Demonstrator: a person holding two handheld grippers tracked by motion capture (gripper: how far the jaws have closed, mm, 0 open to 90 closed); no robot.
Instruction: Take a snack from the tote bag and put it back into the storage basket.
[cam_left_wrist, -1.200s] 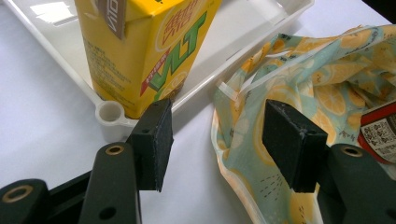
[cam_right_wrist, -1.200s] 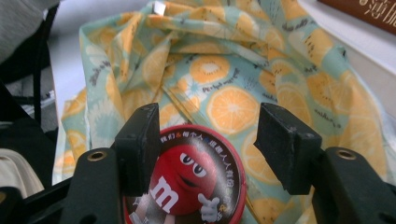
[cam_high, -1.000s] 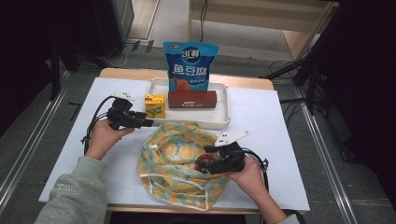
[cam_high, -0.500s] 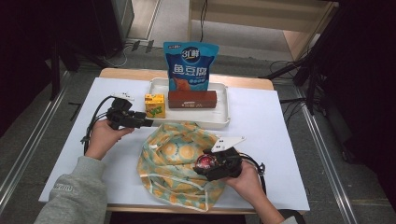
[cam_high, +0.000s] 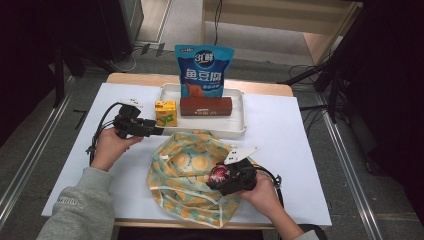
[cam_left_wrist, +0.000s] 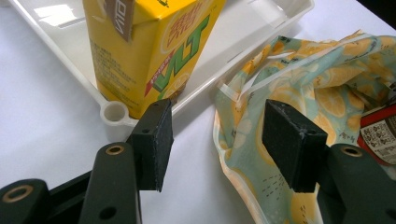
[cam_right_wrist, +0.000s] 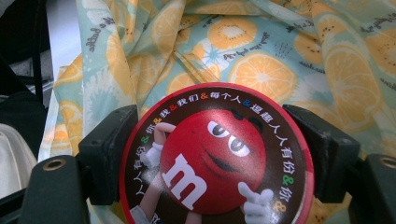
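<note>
Right gripper is over the lemon-print bag, jaws either side of a round red candy tin, pads at 3 and 9 o'clock of the lid; jaws have just been widening, so the grip looks loose. Left gripper is spread and empty, juice carton at 12 o'clock in the white tray, beside a brown box and snack pouch.

White-topped desk, wooden edge showing at the back. A white tray sits on it just ahead of the left jaws. A lemon-print cloth bag lies crumpled on the desk, beside the left jaws and underneath the right jaws.
</note>
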